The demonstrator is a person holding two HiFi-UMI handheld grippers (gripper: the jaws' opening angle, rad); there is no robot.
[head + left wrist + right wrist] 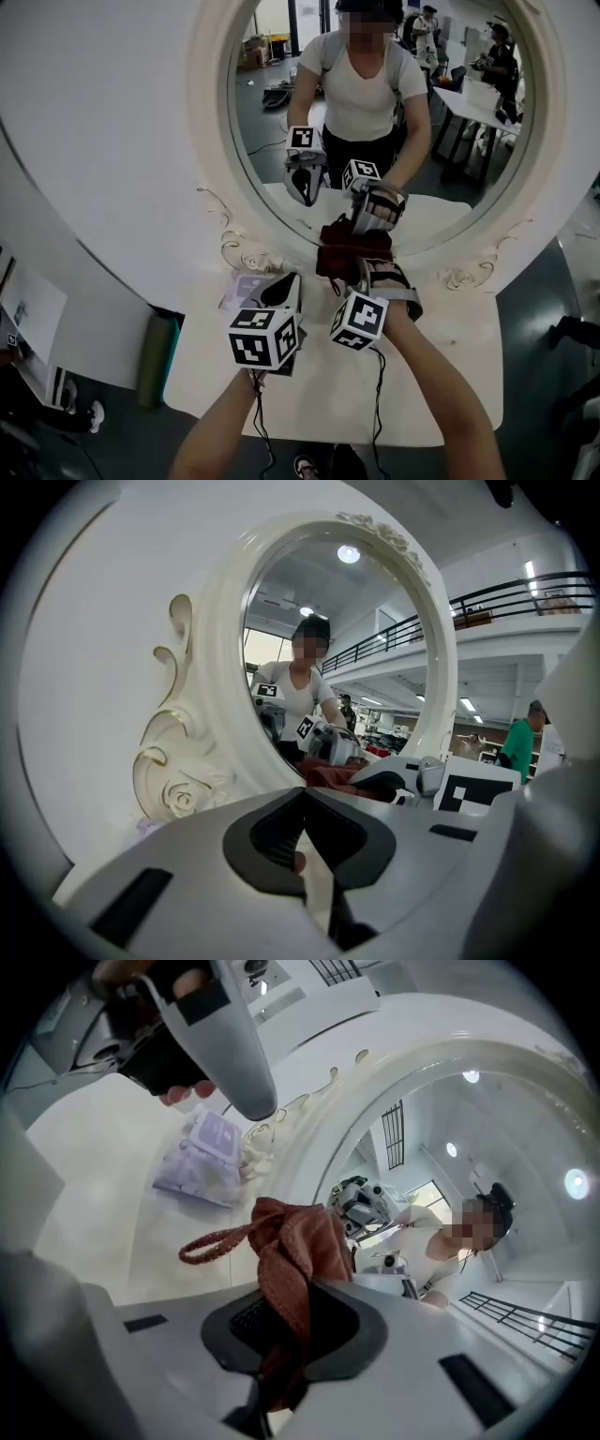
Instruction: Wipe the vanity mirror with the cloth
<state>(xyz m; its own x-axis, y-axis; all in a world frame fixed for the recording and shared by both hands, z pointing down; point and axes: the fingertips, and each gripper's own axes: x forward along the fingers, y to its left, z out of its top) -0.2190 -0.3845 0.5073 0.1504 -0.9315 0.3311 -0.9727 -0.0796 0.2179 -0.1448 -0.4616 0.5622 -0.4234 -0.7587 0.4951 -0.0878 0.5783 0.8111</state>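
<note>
1. Nearest the lens are the two hand-held grippers with their black-and-white marker cubes. The left gripper [284, 291] has its jaws closed together on nothing and hangs idle above the table. The right gripper [364, 270] has its jaws clamped tight on the cloth.
2. Filling most of the head view is the round vanity mirror [375, 122] in its cream carved frame, standing upright at the back of the table. Its glass reflects the person and both grippers.
3. Under it is the plain white table [319, 403], bare in front of the mirror.
4. Bunched at the mirror's lower rim is the dark red woven cloth [342, 248], with a loop of it hanging loose in the right gripper view. Whether it presses on the glass or only on the frame cannot be told. Wiping looks to be at its start, low on the glass. The next move calls for firm contact and sweeps upward and across, with the grip kept closed.
5. Smallest is a pale purple soft packet [206, 1152] lying by the frame's foot, just beside the left gripper and clear of the cloth.
</note>
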